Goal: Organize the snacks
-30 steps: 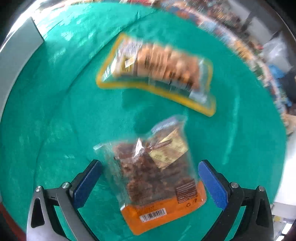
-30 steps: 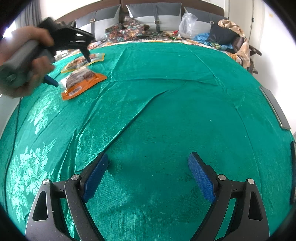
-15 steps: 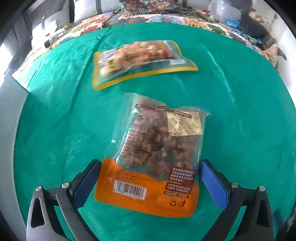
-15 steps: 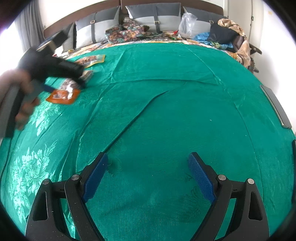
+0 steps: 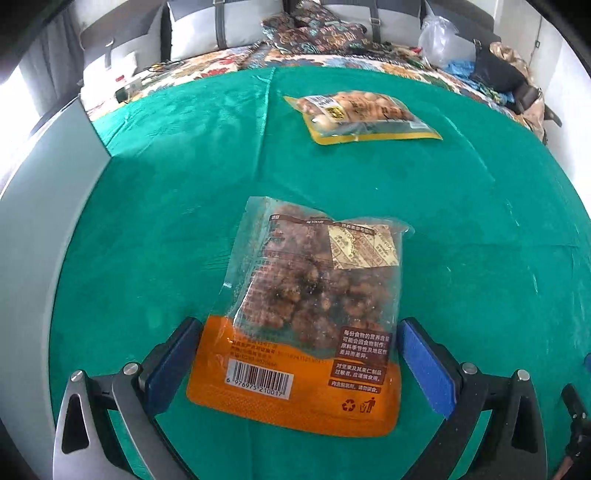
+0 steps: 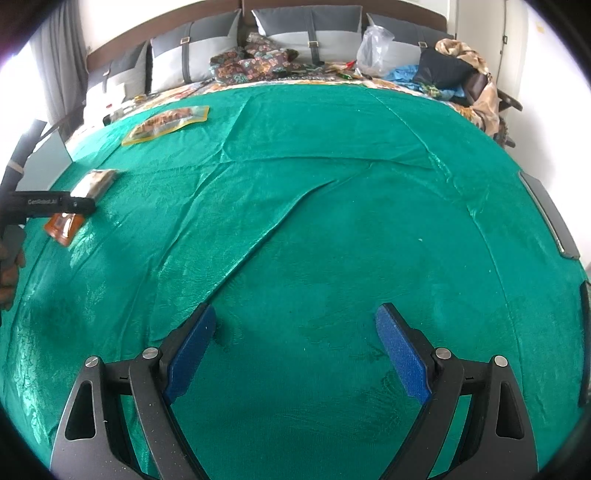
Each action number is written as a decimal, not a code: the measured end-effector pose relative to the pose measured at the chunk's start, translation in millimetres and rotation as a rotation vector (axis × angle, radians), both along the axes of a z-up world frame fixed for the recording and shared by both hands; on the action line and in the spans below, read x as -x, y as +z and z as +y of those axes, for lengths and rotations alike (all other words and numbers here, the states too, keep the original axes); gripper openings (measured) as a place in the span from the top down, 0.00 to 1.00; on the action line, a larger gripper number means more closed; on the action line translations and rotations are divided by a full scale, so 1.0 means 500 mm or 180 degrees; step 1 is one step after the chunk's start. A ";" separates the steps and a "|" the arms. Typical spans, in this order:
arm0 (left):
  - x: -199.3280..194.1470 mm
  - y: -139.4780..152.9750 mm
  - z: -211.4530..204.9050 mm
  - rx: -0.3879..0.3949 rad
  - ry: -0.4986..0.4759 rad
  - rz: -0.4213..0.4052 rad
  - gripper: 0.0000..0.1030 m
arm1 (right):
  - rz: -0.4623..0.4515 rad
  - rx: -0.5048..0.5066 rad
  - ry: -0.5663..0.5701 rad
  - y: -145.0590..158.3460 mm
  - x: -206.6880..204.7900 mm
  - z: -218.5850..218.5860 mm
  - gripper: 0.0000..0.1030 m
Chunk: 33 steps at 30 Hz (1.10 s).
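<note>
A clear and orange bag of brown glazed nuts [image 5: 310, 314] lies flat on the green cloth [image 5: 166, 221], barcode end toward me. My left gripper [image 5: 299, 365] is open, its blue pads on either side of the bag's orange end without squeezing it. Farther back lies a yellow-edged snack bag [image 5: 362, 118]. In the right wrist view the nut bag [image 6: 79, 201] shows at the far left under the black left gripper, and the yellow bag [image 6: 166, 123] sits beyond it. My right gripper [image 6: 295, 350] is open over bare cloth, holding nothing.
The cloth covers a bed with creases across the middle [image 6: 288, 218]. Grey pillows [image 6: 306, 26], patterned fabric [image 6: 251, 62], a clear plastic bag [image 6: 373, 48] and piled clothes [image 6: 454, 74] line the far side. A grey panel [image 5: 40, 229] borders the left edge. A hand [image 6: 9, 273] holds the left gripper.
The left gripper swung round and came lower at the nut bag's orange end, which now sits between its open fingers. The right gripper has not moved.
</note>
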State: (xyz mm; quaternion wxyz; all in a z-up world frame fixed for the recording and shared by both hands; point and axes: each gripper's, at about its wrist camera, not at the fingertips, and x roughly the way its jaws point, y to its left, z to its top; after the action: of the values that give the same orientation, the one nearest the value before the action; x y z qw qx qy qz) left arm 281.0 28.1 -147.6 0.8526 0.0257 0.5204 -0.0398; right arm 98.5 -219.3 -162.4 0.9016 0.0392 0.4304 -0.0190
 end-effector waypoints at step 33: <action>0.020 -0.006 0.132 0.0008 0.0185 -0.0434 0.00 | 0.0004 0.0010 0.0000 0.001 0.000 0.002 0.12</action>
State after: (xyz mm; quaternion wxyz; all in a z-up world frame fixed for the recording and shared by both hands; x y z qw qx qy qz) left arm 270.8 93.8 -150.4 0.8869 0.0121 0.4616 -0.0138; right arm 98.6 -218.5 -162.0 0.9014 0.0378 0.4309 -0.0197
